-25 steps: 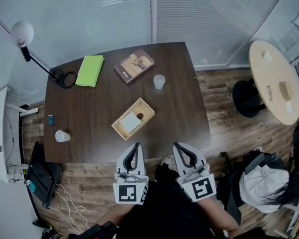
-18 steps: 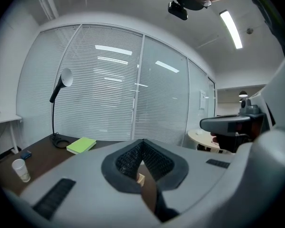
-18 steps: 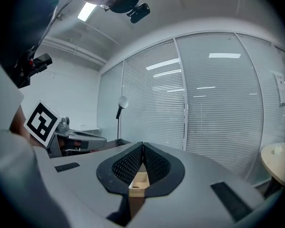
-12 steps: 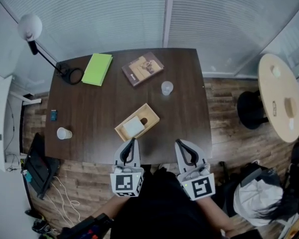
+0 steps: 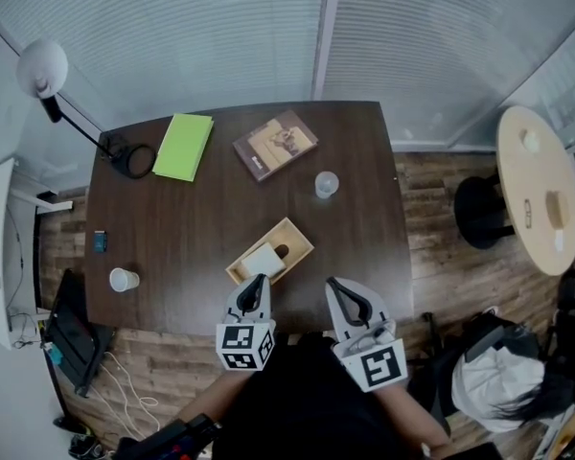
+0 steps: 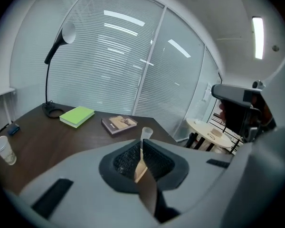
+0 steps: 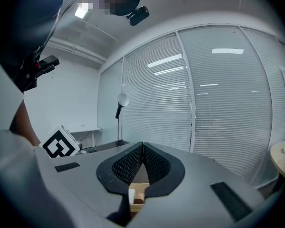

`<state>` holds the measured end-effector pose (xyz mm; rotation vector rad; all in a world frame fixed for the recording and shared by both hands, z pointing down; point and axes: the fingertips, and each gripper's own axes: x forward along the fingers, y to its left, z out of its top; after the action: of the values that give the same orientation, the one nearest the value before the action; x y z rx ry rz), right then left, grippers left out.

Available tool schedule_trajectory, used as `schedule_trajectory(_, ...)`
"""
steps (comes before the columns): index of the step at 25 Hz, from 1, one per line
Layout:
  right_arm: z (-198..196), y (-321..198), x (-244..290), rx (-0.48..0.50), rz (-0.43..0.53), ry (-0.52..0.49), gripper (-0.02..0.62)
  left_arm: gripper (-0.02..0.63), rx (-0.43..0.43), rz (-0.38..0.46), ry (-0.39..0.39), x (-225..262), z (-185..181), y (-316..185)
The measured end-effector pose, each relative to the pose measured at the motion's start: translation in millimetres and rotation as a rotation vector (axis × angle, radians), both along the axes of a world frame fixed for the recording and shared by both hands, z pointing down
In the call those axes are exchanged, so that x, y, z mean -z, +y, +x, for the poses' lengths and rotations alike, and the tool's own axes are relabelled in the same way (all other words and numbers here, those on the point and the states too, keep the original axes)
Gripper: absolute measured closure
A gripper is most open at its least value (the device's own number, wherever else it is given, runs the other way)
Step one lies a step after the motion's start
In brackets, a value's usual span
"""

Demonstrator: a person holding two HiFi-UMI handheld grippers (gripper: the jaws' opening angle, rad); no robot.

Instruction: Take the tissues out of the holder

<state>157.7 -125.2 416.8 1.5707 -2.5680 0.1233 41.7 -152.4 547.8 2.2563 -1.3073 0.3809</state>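
You've got the left gripper [image 5: 258,280] and right gripper [image 5: 331,284] at the dark brown bench's [image 5: 172,228] near edge. Both have their jaws together, probably lining up on the light wooden tissue holder [image 5: 292,239].

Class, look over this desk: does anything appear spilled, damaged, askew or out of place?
Nothing is spilled or damaged. The wooden holder sits askew to the edges of the table, with the tissues inside. The brown book also lies slanted. The clear cup and white cup stand upright.

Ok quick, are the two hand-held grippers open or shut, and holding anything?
Left hand-held gripper: shut, holding nothing.
Right hand-held gripper: shut, holding nothing.
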Motion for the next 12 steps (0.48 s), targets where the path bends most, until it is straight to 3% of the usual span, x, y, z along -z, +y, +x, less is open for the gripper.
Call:
schedule_trajectory(6, -10, -20, -7, -0.025, -0.033, 0.019, 0.586, 0.542, 0.047, -0.174, 0.008, -50, -16, -18)
schedule_trajectory(12, -6, -32, -9, -0.056, -0.051, 0.006, 0.586, 0.457, 0.121, -0.353, 0.080, -89, -20, -32)
